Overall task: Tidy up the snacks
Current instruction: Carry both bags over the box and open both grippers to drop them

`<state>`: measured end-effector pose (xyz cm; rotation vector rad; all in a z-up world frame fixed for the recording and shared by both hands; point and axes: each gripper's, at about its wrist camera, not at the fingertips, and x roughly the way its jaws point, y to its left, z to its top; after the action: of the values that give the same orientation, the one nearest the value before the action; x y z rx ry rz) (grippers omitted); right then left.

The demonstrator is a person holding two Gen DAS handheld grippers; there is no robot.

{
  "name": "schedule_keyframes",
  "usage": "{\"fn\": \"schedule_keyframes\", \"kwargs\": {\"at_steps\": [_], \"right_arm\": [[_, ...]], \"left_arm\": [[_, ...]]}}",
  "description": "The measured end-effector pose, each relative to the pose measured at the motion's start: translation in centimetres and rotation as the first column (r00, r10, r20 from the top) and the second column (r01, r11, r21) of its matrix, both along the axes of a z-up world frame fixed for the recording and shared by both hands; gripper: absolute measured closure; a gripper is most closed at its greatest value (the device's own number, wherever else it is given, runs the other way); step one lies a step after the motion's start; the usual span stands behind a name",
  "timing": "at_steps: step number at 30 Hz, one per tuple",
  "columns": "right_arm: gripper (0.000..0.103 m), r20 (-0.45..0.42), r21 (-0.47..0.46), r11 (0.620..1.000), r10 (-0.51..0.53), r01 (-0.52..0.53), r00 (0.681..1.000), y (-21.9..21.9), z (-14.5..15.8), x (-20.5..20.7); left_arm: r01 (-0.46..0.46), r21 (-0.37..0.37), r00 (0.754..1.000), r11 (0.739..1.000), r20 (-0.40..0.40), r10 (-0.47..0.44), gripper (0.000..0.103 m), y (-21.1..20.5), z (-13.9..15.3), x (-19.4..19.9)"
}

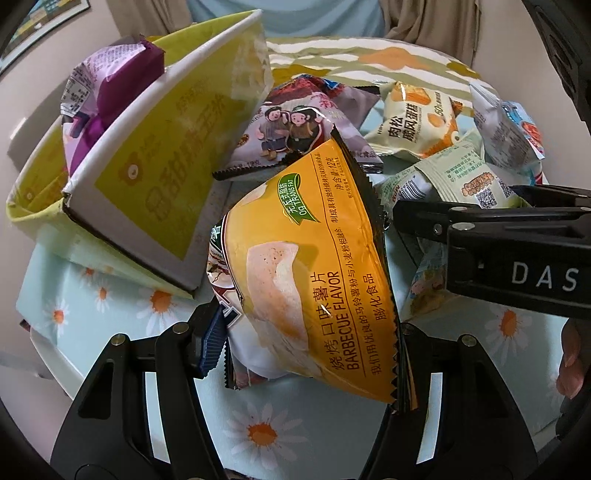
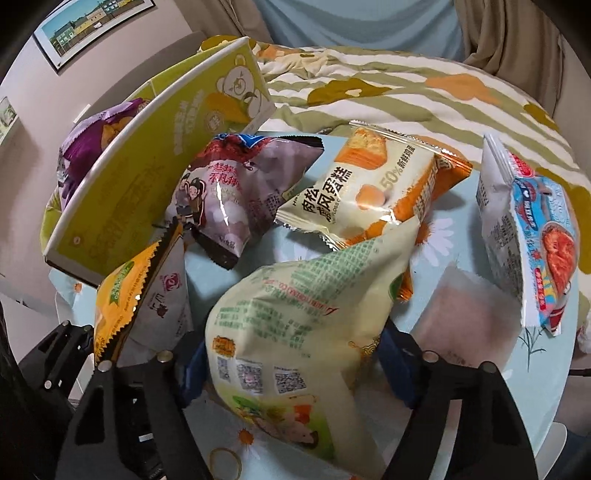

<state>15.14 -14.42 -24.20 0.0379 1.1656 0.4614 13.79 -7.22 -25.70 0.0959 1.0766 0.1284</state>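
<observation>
Daisy-print tablecloth [image 2: 436, 236], pale blue; striped floral bedding [image 2: 424, 99] behind; framed picture [image 2: 88, 26] on wall. Left gripper [image 1: 306, 350] clamps barbecue chip packet [image 1: 306, 266]; right gripper [image 2: 291, 365] clamps pale green snack packet [image 2: 295, 325].

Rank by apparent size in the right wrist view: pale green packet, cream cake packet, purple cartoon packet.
1. pale green packet, though it sits closest to the lens between the right gripper fingers, which inflates it.
2-3. purple cartoon packet and cream cake packet: look about alike, not ranked.
</observation>
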Motion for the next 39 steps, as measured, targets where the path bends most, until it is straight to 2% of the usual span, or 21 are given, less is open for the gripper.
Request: {"fn": "schedule_keyframes", "kwargs": {"at_steps": [5, 13, 19, 26, 33, 39], "right_arm": [[0.038, 0.007, -0.005, 1.000, -0.010, 0.010, 1.000, -0.3, 0.8, -0.8], [0.038, 0.006, 0.014, 1.000, -0.008, 0.008, 1.000, -1.4, 2.9, -2.1], [0.038, 0.070, 0.003, 1.000, -0.004, 0.004, 0.998, -2.1, 6.2, -2.8], [0.038, 0.135, 0.046, 0.998, -0.050, 0.044, 0.990, -2.4, 10.4, -2.2], [0.038, 0.192, 0.098, 0.993, -0.086, 0.068, 0.978, -0.6, 14.1, -0.6], [0.038, 0.239, 0.120, 0.991, -0.080, 0.052, 0.968, 3.5, 16.5, 2.1]], "left_arm": [[0.013, -0.003, 1.000, 1.000, 0.007, -0.013, 0.042, -0.4, 0.8, -0.8], [0.028, -0.018, 0.999, 0.999, 0.041, -0.027, 0.042, -0.9, 3.7, -2.0], [0.048, -0.032, 0.993, 0.998, 0.109, -0.044, 0.042, -0.9, 7.1, -3.3], [0.069, -0.033, 0.974, 0.997, 0.218, -0.060, 0.042, 0.4, 12.2, -2.6], [0.080, -0.029, 0.949, 0.996, 0.306, -0.068, 0.042, 4.5, 17.1, -0.5], [0.063, -0.030, 0.944, 0.998, 0.326, -0.050, 0.042, 10.2, 19.6, 3.4]]}}
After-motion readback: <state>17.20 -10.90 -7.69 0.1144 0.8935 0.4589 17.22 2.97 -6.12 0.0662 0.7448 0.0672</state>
